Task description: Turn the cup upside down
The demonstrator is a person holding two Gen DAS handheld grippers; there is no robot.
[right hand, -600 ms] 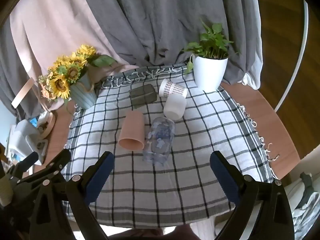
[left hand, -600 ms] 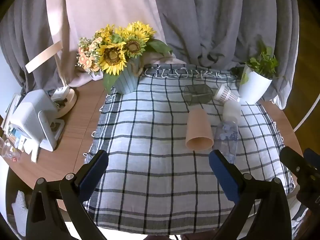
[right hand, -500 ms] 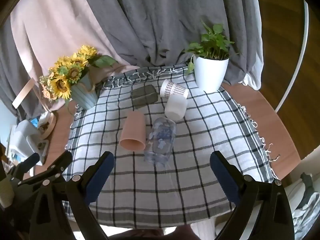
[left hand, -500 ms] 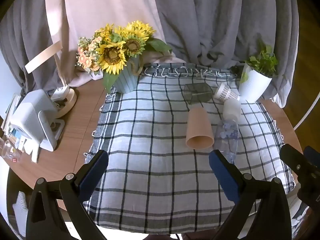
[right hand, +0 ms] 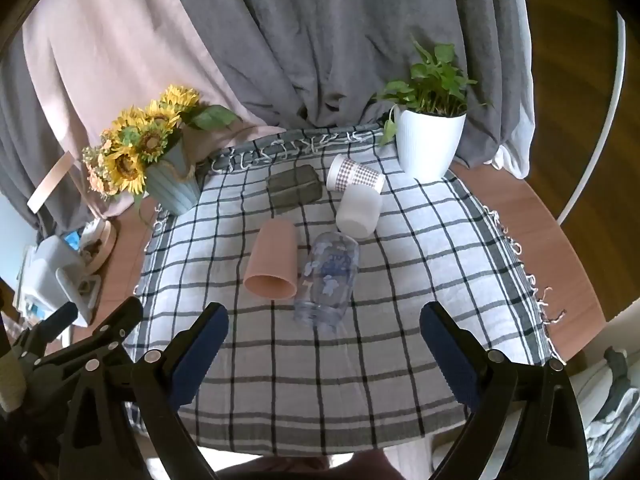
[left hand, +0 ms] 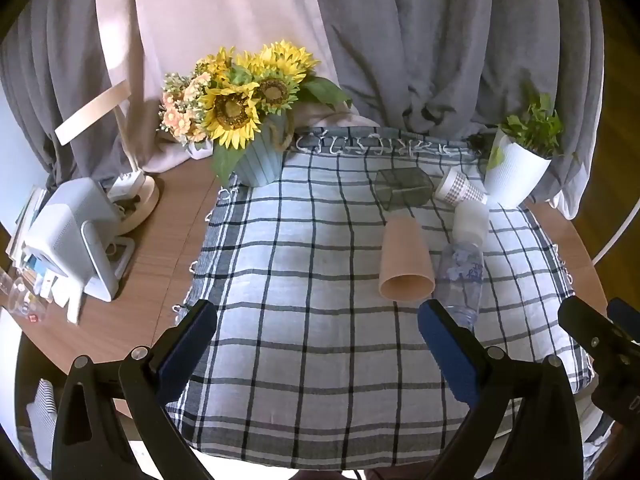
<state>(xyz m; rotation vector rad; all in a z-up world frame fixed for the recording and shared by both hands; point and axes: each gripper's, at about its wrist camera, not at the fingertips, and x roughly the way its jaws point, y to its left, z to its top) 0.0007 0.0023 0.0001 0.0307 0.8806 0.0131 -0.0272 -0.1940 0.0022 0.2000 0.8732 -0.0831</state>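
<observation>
Left gripper (left hand: 316, 344): nearest me, hanging over the near edge of the checked cloth (left hand: 304, 360), fingers spread wide, nothing between them.
Right gripper (right hand: 324, 344): alongside it, likewise splayed and empty, its gap facing the lying cups.
Clear cup (right hand: 327, 276): lying on its side, mouth towards us, printed with bluish shapes; nothing in it that I can see.
Peach cup (right hand: 273, 258): lying on its side just left of the clear one, touching or nearly so, open mouth facing us and empty. Which cup is meant, I can't say; this one is closest to the left gripper.
Handling: looks like light, thin plastic, smooth and tapered, so likely to roll or squirt out of a hard pinch. I'd take it across the body near the middle, gently.
White cup (right hand: 358, 212): farther back, also tipped over.
Patterned paper cup (right hand: 354, 176): behind that, on its side.
Dark box (right hand: 294, 190): left of them, contents unclear.
White pot (right hand: 430, 144): at the back, holding a leafy green plant.
Blue vase (right hand: 172, 186): far left, full of sunflowers.
</observation>
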